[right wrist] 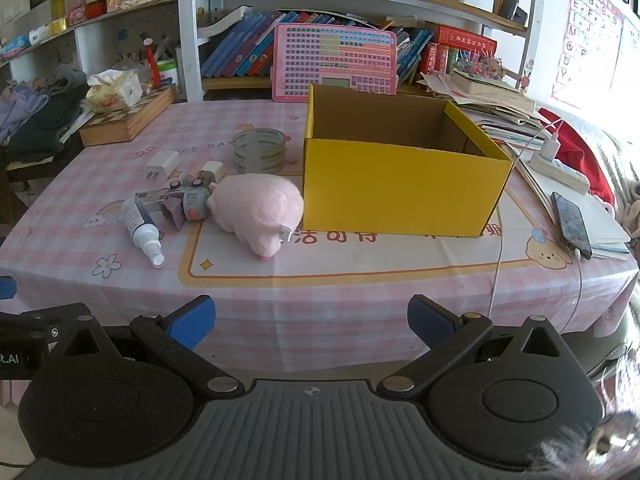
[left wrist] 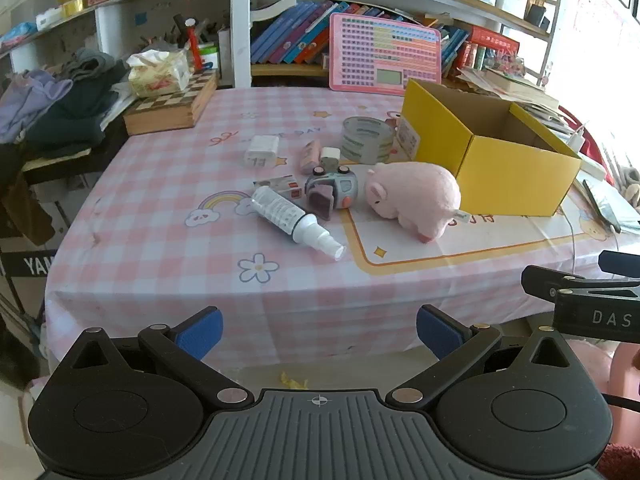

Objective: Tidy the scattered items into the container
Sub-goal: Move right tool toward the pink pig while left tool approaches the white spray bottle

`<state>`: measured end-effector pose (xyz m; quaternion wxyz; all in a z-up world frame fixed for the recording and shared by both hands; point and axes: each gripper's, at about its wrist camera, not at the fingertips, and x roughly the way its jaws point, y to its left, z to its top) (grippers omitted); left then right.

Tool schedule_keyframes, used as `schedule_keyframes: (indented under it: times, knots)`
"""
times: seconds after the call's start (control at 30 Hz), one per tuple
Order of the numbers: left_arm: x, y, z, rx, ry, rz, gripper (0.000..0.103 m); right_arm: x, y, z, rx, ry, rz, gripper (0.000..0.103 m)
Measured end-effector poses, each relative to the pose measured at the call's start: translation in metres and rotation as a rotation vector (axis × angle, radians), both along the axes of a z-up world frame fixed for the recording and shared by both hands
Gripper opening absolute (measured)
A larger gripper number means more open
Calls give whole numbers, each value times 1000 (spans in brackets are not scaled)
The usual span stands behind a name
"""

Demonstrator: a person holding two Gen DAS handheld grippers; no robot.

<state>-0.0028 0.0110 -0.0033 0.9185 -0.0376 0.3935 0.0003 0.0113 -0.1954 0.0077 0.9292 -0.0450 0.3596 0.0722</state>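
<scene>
An open yellow cardboard box [left wrist: 516, 172] [right wrist: 400, 188] stands on the pink checked tablecloth. Left of it lie a pink plush pig [left wrist: 416, 198] [right wrist: 258, 208], a grey toy car [left wrist: 330, 192] [right wrist: 188, 204], a white spray bottle [left wrist: 294, 220] [right wrist: 142, 230], a roll of clear tape [left wrist: 368, 140] [right wrist: 260, 150], a white charger [left wrist: 262, 151] [right wrist: 162, 165], a smaller white plug [left wrist: 330, 156] [right wrist: 212, 170] and a small card box [left wrist: 280, 186]. My left gripper [left wrist: 319, 336] and right gripper [right wrist: 311, 326] hang open before the table's near edge, nothing between their blue pads.
A chessboard box [left wrist: 172, 108] with a tissue pack sits far left beside piled clothes [left wrist: 52, 108]. A pink keyboard toy [left wrist: 384, 56] leans on the bookshelf. At the right lie a phone [right wrist: 572, 224], a power strip [right wrist: 560, 168], a white cable and stacked papers.
</scene>
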Motion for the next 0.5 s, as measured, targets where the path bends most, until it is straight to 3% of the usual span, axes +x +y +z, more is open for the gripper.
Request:
schedule_keyframes:
  times: [0.5]
  knots:
    - [0,-1,1,7,1,8,103,-1,-1,0,5,-5,-2,103]
